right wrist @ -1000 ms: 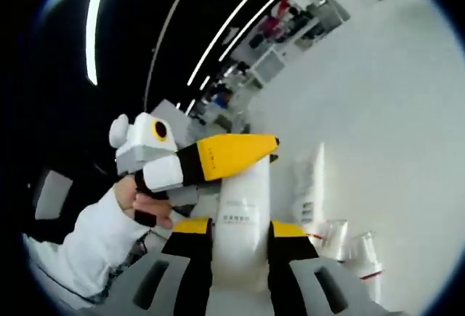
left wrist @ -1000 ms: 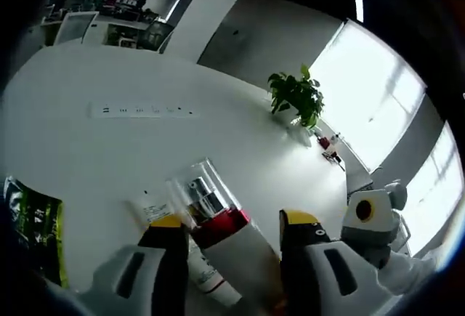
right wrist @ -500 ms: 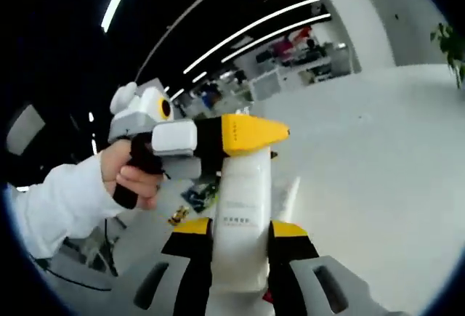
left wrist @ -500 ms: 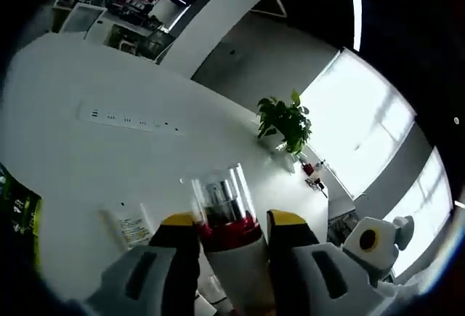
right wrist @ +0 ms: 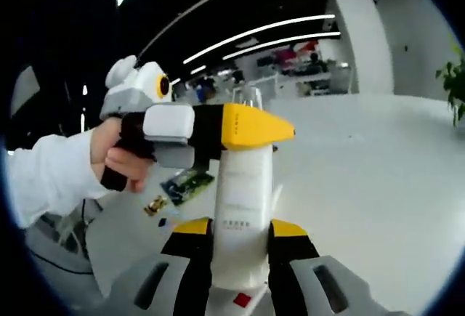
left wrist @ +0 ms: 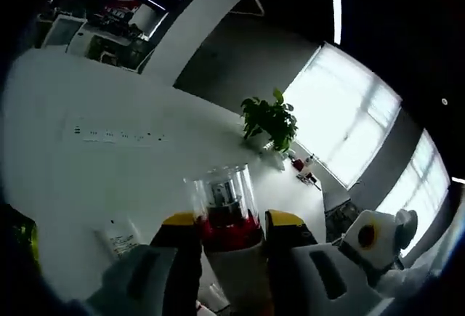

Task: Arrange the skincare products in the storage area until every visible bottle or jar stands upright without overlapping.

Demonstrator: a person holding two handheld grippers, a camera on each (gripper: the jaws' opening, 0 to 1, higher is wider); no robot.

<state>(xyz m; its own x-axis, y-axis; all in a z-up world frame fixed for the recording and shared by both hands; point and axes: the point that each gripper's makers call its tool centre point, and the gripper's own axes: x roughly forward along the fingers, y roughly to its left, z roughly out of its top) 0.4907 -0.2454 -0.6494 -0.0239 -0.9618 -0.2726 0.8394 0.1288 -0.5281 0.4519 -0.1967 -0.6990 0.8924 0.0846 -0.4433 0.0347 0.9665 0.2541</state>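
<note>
Our left gripper pinches the upper part of a white pump bottle, its yellow-tipped jaws pressed against the red collar just under the clear cap. Our right gripper clamps the same bottle lower down on its white body, so both grippers hold it at once, lifted above the white table. In the right gripper view the left gripper comes in from the left and crosses the bottle's top, held by a hand in a white sleeve.

In the left gripper view the bottle stands along the jaws with the cap pointing away from us. A white tube lies flat on the table just left of the left jaw. A green packet shows at the far left edge; in the right gripper view it lies on the table behind the bottle, with small objects beside it that we cannot make out. A potted plant sits at the far end of the table near the bright windows. The right gripper shows at the lower right of the left gripper view.
</note>
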